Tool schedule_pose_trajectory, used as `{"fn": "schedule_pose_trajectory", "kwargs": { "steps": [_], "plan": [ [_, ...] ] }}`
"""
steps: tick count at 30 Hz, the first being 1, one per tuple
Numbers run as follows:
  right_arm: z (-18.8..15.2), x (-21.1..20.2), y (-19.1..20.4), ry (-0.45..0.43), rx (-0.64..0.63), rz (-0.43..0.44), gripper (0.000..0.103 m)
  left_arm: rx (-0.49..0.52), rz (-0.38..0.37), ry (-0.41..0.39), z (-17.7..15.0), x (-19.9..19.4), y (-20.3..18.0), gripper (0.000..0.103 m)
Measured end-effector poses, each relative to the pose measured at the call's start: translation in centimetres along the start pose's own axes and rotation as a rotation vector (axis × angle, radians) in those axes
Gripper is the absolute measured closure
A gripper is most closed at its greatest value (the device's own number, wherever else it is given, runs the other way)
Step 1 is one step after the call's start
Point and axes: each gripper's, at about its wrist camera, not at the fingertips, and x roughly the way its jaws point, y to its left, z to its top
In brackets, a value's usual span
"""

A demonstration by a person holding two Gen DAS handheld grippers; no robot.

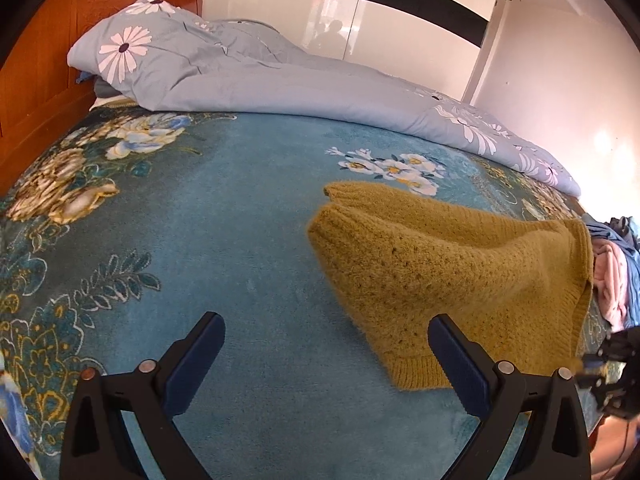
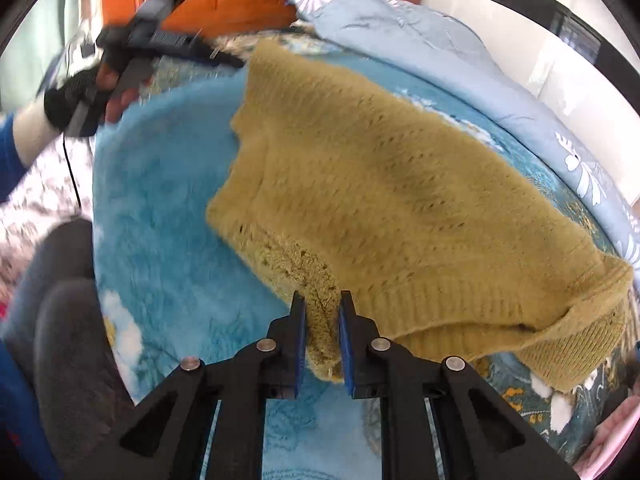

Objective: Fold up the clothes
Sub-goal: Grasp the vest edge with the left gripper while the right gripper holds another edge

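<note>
A mustard-yellow knitted sweater [image 1: 452, 276] lies partly folded on the blue floral bed cover [image 1: 224, 216]. My left gripper [image 1: 326, 340] is open and empty, its right finger over the sweater's near ribbed hem. In the right wrist view my right gripper [image 2: 322, 312] is shut on a bunched edge of the sweater [image 2: 384, 184] and holds it a little above the cover. The left gripper [image 2: 160, 36] shows at the upper left of that view, held in a hand, beside the sweater's far corner.
A grey-blue daisy-print duvet [image 1: 256, 76] lies heaped along the far side of the bed. An orange wooden headboard [image 1: 36, 64] stands at the left. A pile of pink and blue clothes [image 1: 616, 272] sits at the bed's right edge. The person's legs [image 2: 68, 320] are at the left.
</note>
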Motion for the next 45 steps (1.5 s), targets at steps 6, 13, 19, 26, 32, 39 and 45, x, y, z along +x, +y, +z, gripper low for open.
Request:
{"fn": "schedule_pose_trajectory", "kwargs": {
  "steps": [6, 13, 19, 26, 32, 39, 45],
  "plan": [
    [5.0, -4.2, -8.3, -0.211, 0.240, -0.056, 0.089, 0.207, 0.022, -0.038, 0.0, -1.6, -2.3, 0.000],
    [8.2, -1.1, -14.9, -0.151, 0.419, -0.141, 0.089, 0.494, -0.022, -0.043, -1.4, -2.3, -7.4, 0.000],
    [8.5, 2.9, -17.3, -0.087, 0.508, -0.127, 0.089, 0.642, -0.072, -0.046, -2.1, -1.7, -11.0, 0.000],
    [8.2, 3.8, -18.4, -0.071, 0.548, -0.102, 0.088, 0.820, 0.069, -0.019, -4.1, 2.0, -12.9, 0.000],
    [7.9, 2.7, -18.0, -0.082, 0.540, -0.090, 0.088, 0.753, 0.091, -0.032, -2.3, 2.3, -11.9, 0.021],
    [7.3, -0.2, -16.9, -0.116, 0.531, -0.073, 0.088, 0.495, 0.027, -0.075, 1.6, -0.1, -10.1, 0.081],
    [7.9, -5.8, -15.5, -0.212, 0.505, -0.094, 0.088, 0.317, -0.020, -0.183, 5.3, -4.7, -9.2, 0.091]
  ]
}}
